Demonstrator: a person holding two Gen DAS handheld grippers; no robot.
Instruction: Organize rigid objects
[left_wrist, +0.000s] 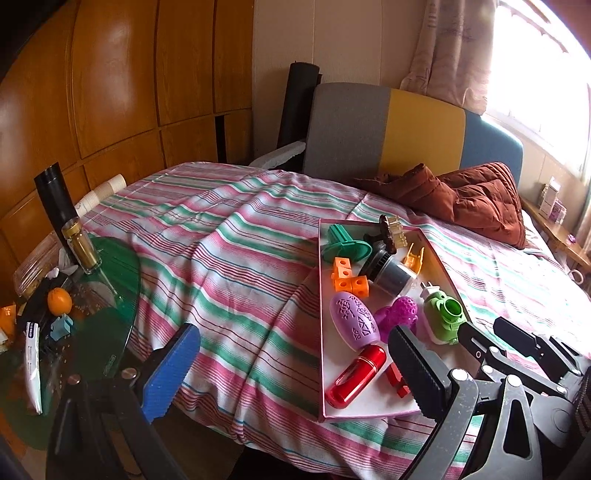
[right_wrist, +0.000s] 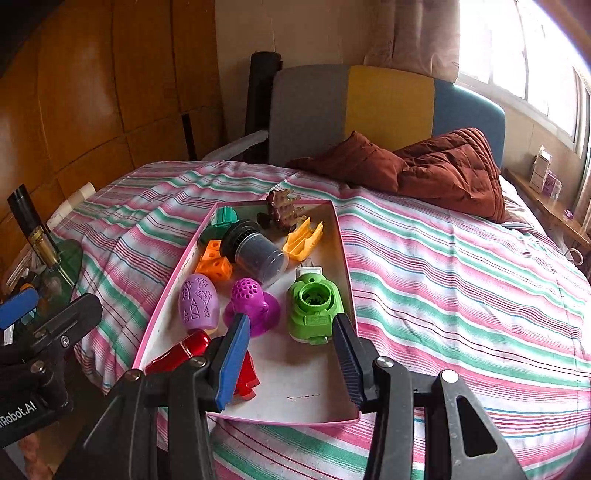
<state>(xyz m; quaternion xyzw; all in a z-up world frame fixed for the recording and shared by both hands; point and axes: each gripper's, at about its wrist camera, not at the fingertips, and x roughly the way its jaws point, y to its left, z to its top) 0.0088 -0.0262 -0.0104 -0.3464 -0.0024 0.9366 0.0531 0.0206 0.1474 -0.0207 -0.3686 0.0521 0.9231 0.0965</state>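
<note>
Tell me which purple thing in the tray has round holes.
The knobby purple piece, between the purple egg and the green plug. Its head is dotted with round holes; the egg bears cut-out patterns instead.

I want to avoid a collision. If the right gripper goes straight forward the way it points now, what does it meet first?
Probably the green plug-in device in the pink-rimmed tray: it lies just ahead of the right gripper, between its open fingers. Depth is unclear, so the bare tray floor before it could come first.
</note>
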